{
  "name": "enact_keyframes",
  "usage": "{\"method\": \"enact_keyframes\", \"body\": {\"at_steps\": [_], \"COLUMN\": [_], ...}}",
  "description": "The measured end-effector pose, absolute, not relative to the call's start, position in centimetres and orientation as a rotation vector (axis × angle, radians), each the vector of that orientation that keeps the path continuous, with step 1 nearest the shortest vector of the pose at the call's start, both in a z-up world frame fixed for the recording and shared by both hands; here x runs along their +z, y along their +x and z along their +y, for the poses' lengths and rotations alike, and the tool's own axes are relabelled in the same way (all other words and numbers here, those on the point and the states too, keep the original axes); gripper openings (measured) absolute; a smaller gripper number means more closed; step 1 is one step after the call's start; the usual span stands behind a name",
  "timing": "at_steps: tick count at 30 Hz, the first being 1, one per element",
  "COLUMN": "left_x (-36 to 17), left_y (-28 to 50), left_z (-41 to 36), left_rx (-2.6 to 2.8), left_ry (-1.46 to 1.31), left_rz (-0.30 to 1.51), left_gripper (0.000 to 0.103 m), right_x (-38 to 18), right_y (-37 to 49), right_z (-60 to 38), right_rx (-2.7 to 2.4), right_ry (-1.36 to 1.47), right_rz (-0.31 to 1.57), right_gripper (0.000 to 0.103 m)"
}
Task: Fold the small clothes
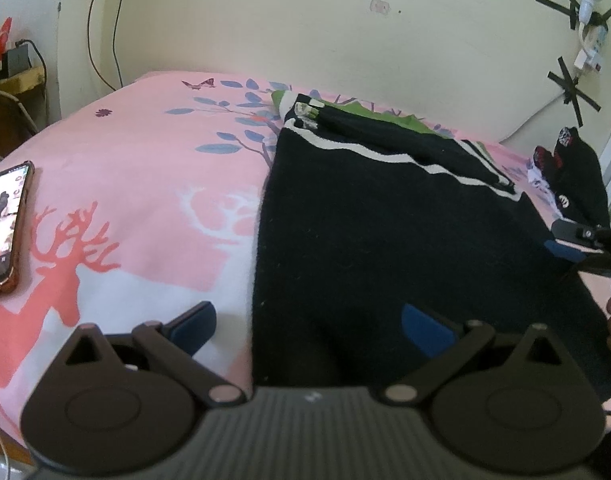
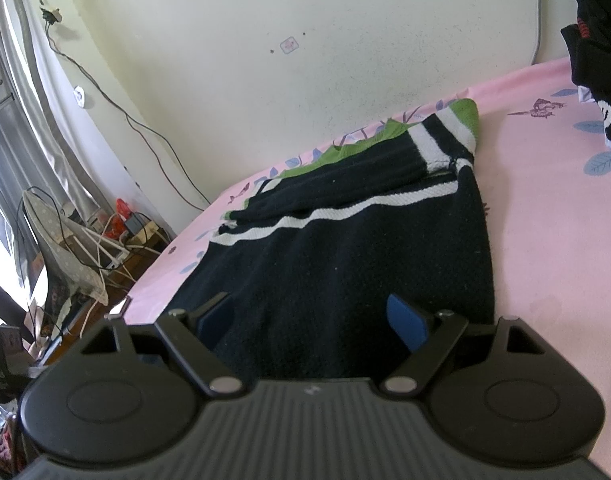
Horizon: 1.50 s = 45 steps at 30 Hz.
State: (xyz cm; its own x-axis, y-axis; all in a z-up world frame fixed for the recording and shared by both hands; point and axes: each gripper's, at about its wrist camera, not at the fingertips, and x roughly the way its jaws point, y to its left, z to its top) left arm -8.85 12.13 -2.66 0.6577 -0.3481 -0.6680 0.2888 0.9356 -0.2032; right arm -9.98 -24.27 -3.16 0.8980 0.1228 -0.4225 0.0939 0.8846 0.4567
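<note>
A small black knitted sweater point(image 1: 385, 240) with white stripes and green parts lies flat on the pink bed sheet point(image 1: 137, 168). Its sleeves are folded across the upper body. My left gripper point(image 1: 309, 324) stands open over the sweater's near left edge, one blue pad point(image 1: 193, 320) above the sheet, the other point(image 1: 421, 330) above the black cloth. In the right wrist view the same sweater point(image 2: 345, 256) fills the middle. My right gripper point(image 2: 313, 324) is open over its near hem, and nothing is held. The right gripper point(image 1: 585, 246) also shows at the left wrist view's right edge.
A phone point(image 1: 3, 224) with a lit screen lies on the sheet at the left. A heap of dark clothes point(image 1: 569, 176) sits at the far right of the bed. The wall runs behind the bed. Cables and clutter point(image 2: 105, 232) fill the floor beyond the bed's left side.
</note>
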Motion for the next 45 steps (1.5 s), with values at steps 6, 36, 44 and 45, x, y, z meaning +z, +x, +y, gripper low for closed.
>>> {"method": "enact_keyframes", "body": {"at_steps": [6, 36, 44, 45], "left_x": [-2.7, -2.0, -1.6, -1.6], "left_y": [-8.6, -9.1, -10.4, -10.7], "left_z": [12.7, 14.3, 12.5, 12.1], "left_rx": [-0.348, -0.371, -0.356, -0.363], "left_ry": [-0.107, -0.112, 0.072, 0.102], "left_rz": [0.779, 0.853, 0.908, 0.908], "left_gripper": [0.103, 0.101, 0.053, 0.046], "right_x": [-3.1, -1.1, -2.1, -2.3], "right_y": [-10.0, -19.4, -22.1, -22.3], "right_z": [-24.2, -25.9, -24.9, -24.1], "right_rx": [0.015, -0.100, 0.008, 0.020], "right_ry": [0.490, 0.422, 0.436, 0.412], "right_rz": [0.459, 0.484, 0.673, 0.664], "right_gripper": [0.078, 0.075, 0.065, 0.065]}}
